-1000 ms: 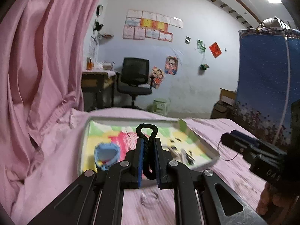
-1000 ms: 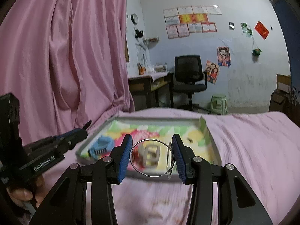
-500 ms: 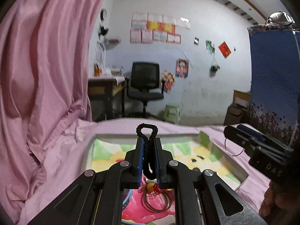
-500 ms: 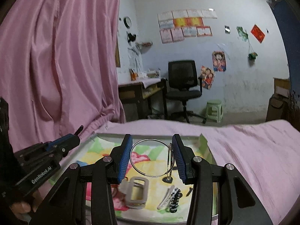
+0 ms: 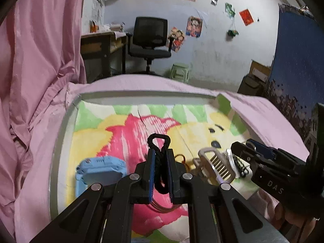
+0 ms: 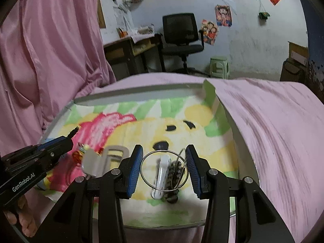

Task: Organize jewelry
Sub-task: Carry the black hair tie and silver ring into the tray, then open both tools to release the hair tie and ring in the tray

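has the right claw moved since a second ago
Yes. The right claw, holding the metal ring, has gone forward and down over the tray; the far rim sat just above its tips before and now lies well beyond them.

Both wrist views look down, seemingly close, sharing the tray [image 5: 62, 133].

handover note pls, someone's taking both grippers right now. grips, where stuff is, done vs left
Left gripper: shut on black cord, over the tray.
Right gripper: shut on metal ring, also over the tray.
In tray on the cartoon towel: blue clip, beige clip, white clip, braided piece, red-cord piece.
Done: five items in tray.
Left: set cord and ring down in tray, release.
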`<state>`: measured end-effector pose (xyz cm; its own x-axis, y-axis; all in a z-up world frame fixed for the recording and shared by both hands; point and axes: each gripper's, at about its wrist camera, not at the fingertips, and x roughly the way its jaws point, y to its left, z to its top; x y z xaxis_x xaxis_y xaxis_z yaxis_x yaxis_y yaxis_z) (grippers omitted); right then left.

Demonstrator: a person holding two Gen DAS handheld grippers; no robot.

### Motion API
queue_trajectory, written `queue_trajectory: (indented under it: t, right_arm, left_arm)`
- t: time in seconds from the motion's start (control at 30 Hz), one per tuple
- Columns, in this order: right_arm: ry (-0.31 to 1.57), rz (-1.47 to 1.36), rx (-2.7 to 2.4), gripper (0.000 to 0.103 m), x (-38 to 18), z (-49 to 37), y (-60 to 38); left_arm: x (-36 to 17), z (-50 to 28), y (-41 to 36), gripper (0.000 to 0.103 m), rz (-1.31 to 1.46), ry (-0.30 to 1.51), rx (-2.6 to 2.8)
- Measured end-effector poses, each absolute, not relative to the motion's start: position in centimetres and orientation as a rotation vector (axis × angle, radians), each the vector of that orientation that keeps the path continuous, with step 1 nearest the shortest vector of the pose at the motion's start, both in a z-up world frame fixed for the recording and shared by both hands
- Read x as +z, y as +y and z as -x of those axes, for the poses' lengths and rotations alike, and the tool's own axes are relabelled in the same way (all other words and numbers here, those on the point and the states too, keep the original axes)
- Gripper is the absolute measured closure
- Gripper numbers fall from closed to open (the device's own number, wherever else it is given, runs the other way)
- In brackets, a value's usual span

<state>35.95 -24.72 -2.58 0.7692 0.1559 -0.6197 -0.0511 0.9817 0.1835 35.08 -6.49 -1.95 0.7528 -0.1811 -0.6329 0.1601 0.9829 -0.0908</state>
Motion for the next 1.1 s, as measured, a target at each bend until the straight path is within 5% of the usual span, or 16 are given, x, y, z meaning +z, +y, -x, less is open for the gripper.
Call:
queue_trajectory:
  t: [0.3, 0.4, 0.5, 0.63, 0.8, 0.93, 1.1]
  right_arm:
    - [0.774, -0.159, 0.114, 0.063, -4.4, -36.7, -24.4]
    - [0.789, -0.156, 0.12, 0.063, -4.4, -36.8, -24.3]
    - [0.777, -0.163, 0.115, 0.05, -4.1, -36.7, -24.4]
    - [0.737, -0.176, 0.106, 0.045, -3.3, -35.7, -25.1]
    - [0.632, -0.181, 0.11, 0.028, -1.2, -33.4, -25.9]
    - [0.532, -0.171, 0.112, 0.012, 0.9, -31.2, -26.1]
    - [0.425, -0.175, 0.119, 0.003, 2.9, -28.4, -26.4]
  left_arm:
    - [-3.2, -36.1, -6.5, 0.09, 0.043, 0.806, -0.195]
    - [-3.2, -35.9, -6.6, 0.078, 0.045, 0.81, -0.211]
    - [-2.9, -35.7, -6.4, 0.057, 0.05, 0.793, -0.215]
    - [-2.0, -34.9, -5.9, 0.054, 0.076, 0.749, -0.213]
    - [-0.5, -33.0, -5.1, 0.032, 0.095, 0.656, -0.189]
    - [0.7, -31.3, -4.9, 0.024, 0.092, 0.577, -0.183]
    - [1.8, -28.7, -4.7, 0.012, 0.09, 0.492, -0.167]
